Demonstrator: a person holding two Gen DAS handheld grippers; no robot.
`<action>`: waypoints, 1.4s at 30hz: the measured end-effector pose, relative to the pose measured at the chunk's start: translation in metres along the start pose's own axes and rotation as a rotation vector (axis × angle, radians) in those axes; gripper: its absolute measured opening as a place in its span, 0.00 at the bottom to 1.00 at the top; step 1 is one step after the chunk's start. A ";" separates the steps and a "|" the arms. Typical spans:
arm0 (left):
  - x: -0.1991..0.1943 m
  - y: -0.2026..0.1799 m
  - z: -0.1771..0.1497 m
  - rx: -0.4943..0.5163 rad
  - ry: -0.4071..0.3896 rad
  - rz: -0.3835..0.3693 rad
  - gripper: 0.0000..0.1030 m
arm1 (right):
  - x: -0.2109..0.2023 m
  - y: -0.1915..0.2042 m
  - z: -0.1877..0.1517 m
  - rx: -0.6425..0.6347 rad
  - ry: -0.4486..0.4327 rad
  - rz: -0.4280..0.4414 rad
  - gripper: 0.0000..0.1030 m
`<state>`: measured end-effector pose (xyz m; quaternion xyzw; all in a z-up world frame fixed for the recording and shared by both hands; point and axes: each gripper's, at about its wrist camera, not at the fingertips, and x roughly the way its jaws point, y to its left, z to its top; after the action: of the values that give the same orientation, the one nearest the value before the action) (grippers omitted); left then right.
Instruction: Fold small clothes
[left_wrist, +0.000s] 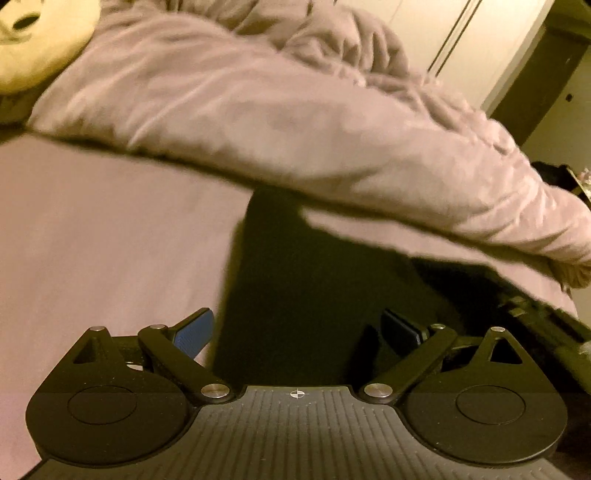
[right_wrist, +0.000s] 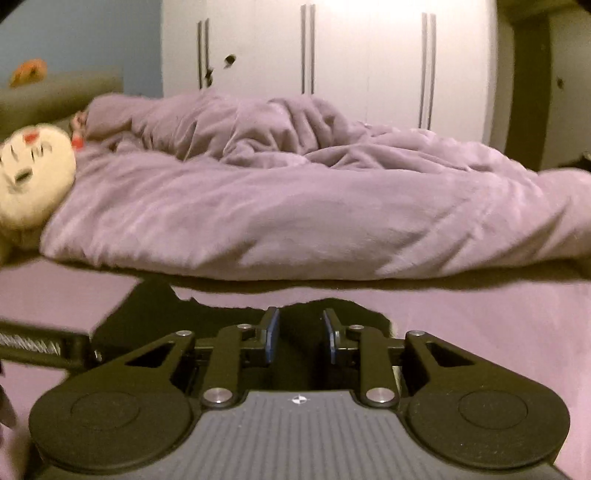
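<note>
**Grippers over a dark garment on the bed**

Left gripper (left_wrist: 297, 328) hangs with jaws wide apart, empty. The right gripper (right_wrist: 301, 332) has its jaws narrowed, a gap between the pads; whether cloth is pinched is unclear. The dark garment (left_wrist: 295, 280) lies flat on the pink sheet (left_wrist: 92, 240) before the rumpled duvet (right_wrist: 295, 206). It looks light and limp; its corners seem best to pinch.

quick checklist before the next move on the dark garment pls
1. Dark flat garment lies on the mauve bed sheet: ok.
2. Left tool open, nothing between its fingers: ok.
3. Right tool narrowly parted above the garment's edge; actual grip: cannot tell.
4. Rumpled mauve duvet clear of the garment: ok.
5. Cream plush toy out of the way: ok.
6. Garment smooth and flat: cannot tell, too dark.
</note>
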<state>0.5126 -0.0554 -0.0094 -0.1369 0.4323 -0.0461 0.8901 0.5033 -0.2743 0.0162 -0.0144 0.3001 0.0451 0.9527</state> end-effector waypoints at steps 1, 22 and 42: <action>0.004 -0.004 0.002 0.009 -0.027 0.011 0.97 | 0.008 0.002 0.001 -0.008 0.003 -0.016 0.24; 0.085 0.005 -0.023 0.041 -0.114 0.118 1.00 | 0.044 -0.041 -0.069 0.076 -0.041 -0.112 0.25; 0.001 0.011 -0.067 0.012 -0.151 0.091 1.00 | -0.049 -0.018 -0.104 0.082 -0.057 -0.193 0.80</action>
<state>0.4605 -0.0587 -0.0532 -0.1150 0.3695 0.0025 0.9221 0.4059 -0.3019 -0.0411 -0.0031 0.2714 -0.0589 0.9606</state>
